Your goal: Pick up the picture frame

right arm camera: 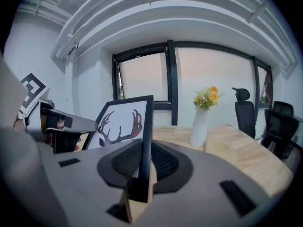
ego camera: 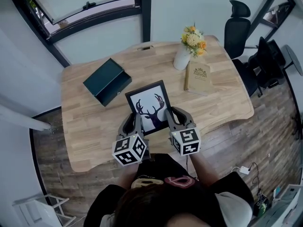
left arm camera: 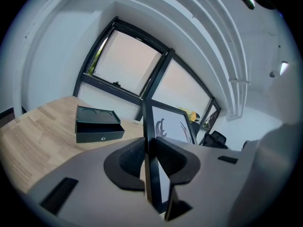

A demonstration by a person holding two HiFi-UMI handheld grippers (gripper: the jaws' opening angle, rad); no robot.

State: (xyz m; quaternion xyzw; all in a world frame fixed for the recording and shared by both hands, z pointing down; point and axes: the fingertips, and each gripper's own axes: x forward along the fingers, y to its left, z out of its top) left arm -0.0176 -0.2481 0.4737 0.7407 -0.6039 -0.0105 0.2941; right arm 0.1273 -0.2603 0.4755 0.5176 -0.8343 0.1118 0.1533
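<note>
**frame pinched by its two side edges: a slip is the main risk**

nearest the person, the left gripper [ego camera: 136,125] and the right gripper [ego camera: 172,121] each have their jaws closed to a narrow gap on the thin side edges of the picture frame [ego camera: 150,109], near its lower corners. the frame, with its antler print, hangs between them, tilted up and seemingly clear of the worktop [ego camera: 90,126].

the grip is small on a slim, smooth edge. if the hands drift apart, or one twists more than the other, the frame could, i judge, pivot or slide out and drop on the wood. a forward swing could reach the vase [ego camera: 181,58].

further off to the left, the dark green box [ego camera: 108,82] shows two round hollows on top, both empty; its drawer contents are hidden. beyond, the white vase holds yellow flowers [ego camera: 194,38], with a book [ego camera: 200,78] beside it.
</note>
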